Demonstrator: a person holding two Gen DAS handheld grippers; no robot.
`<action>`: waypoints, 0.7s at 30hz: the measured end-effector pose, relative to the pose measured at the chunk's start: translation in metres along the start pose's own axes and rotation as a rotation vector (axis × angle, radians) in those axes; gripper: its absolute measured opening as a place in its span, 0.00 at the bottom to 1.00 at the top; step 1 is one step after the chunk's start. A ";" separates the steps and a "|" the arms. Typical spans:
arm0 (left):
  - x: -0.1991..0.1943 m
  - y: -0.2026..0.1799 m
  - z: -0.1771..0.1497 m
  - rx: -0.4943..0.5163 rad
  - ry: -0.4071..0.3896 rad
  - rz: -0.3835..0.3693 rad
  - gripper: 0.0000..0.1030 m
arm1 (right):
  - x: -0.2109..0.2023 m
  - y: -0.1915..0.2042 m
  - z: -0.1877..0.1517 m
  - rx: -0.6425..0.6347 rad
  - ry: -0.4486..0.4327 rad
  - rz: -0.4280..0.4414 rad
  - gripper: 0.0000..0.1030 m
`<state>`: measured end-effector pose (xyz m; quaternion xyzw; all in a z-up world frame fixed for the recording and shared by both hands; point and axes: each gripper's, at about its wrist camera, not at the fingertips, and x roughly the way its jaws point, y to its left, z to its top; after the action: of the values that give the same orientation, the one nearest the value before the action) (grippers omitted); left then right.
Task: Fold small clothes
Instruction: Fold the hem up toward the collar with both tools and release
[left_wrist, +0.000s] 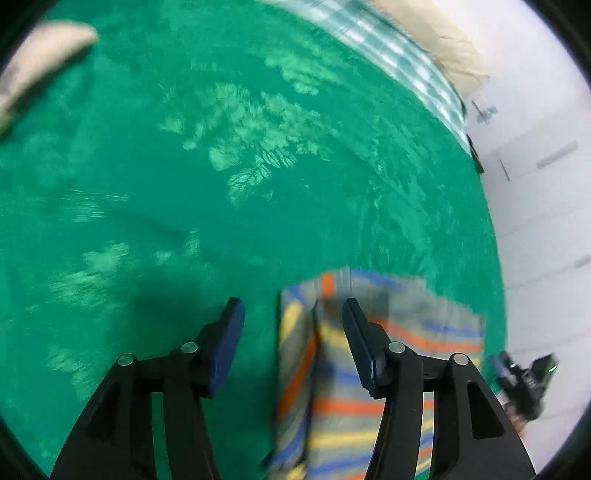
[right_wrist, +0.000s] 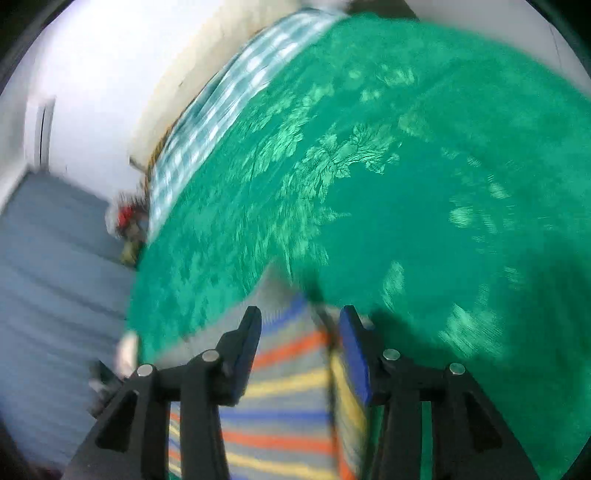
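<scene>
One striped garment (left_wrist: 354, 369), one green floral bedspread (left_wrist: 221, 184), two claws (left_wrist: 291, 325).

A folded garment (left_wrist: 369, 387) lies on the bed (left_wrist: 221, 184) near its edge, with the floor (right_wrist: 55, 277) beyond. A pillow (left_wrist: 40, 62) rests at a far corner. A second cloth (left_wrist: 399, 62) runs along the far edge.

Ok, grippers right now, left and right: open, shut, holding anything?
Left gripper: open, holding nothing, over the striped garment.
Right gripper: open, holding nothing, garment lies below.
</scene>
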<state>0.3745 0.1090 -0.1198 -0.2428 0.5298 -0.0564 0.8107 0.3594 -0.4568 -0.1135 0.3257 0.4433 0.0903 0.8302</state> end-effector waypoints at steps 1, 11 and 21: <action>-0.009 -0.002 -0.011 0.045 -0.005 0.006 0.58 | -0.005 0.005 -0.005 -0.043 0.010 -0.015 0.43; -0.003 -0.014 -0.135 0.368 0.028 0.305 0.62 | -0.009 0.034 -0.156 -0.495 0.248 -0.217 0.35; -0.012 -0.018 -0.137 0.278 -0.025 0.263 0.89 | -0.074 0.003 -0.160 -0.287 0.059 -0.156 0.62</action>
<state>0.2510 0.0517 -0.1457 -0.0577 0.5340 -0.0199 0.8433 0.1889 -0.4133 -0.1250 0.1654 0.4738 0.0974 0.8595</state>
